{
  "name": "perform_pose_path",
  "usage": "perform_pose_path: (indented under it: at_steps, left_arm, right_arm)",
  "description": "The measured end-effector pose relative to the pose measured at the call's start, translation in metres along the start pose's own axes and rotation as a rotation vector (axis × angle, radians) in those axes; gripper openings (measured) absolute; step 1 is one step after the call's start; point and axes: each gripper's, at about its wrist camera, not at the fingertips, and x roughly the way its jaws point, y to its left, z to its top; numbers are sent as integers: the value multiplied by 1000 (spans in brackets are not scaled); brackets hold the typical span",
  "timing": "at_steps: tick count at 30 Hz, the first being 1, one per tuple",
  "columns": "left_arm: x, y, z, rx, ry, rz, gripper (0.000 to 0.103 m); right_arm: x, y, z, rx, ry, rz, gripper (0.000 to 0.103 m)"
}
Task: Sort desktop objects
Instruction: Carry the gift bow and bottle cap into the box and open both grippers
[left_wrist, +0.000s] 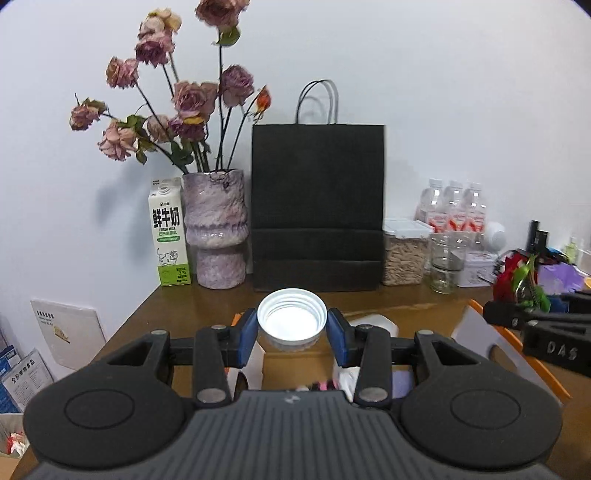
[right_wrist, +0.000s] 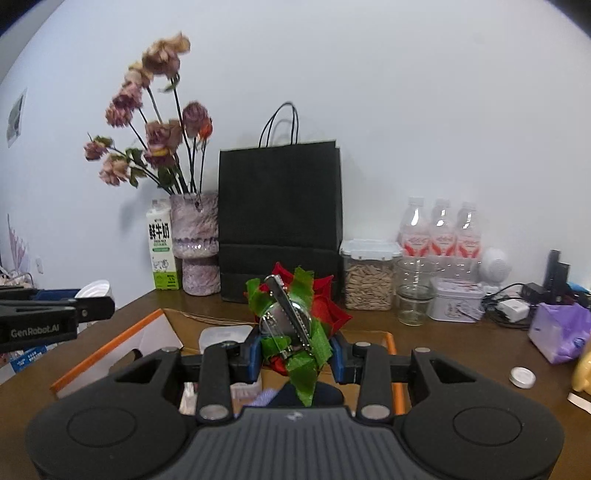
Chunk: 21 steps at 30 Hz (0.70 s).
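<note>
Left wrist view: left gripper (left_wrist: 291, 334) is pinching a white screw cap (left_wrist: 291, 319) by its rim, blue pads on opposite sides. Cap sits above the open cardboard box (left_wrist: 295, 356) on the brown table (left_wrist: 177, 314). Its open, threaded side faces the camera. It's round, so no long axis; its centre line runs roughly along the fingers. My read: keep the squeeze even and across the full width, since a thin rim can pop out if the wrist tilts. Set it down low rather than drop it.

Right wrist view: right gripper (right_wrist: 295, 354) is clamped on a red-and-green ribbon bow (right_wrist: 295, 321) with a metal hair clip (right_wrist: 290, 310) on its back. It's held over the same box. The clip faces the camera; its long axis runs up-left to down-right, top leaning left. Ribbon tails hang below the pads. Judgement: soft fabric slips, so keep it clamped until it's over its spot and watch the tails snagging the orange box edge (right_wrist: 107, 350).
</note>
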Motion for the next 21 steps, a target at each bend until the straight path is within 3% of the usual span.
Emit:
perform_pose_path:
  at_steps: [12, 18, 21]
  left_arm:
    - [96, 16, -1, -63, 202, 41, 41]
    - [108, 19, -10, -53, 247, 45, 41]
    - [106, 18, -10, -44, 238, 44, 41]
  right_arm:
    - [100, -18, 1, 38, 186, -69, 34]
    - [120, -29, 0, 60, 264, -84, 34]
    - [119, -31, 1, 70, 261, -74, 34]
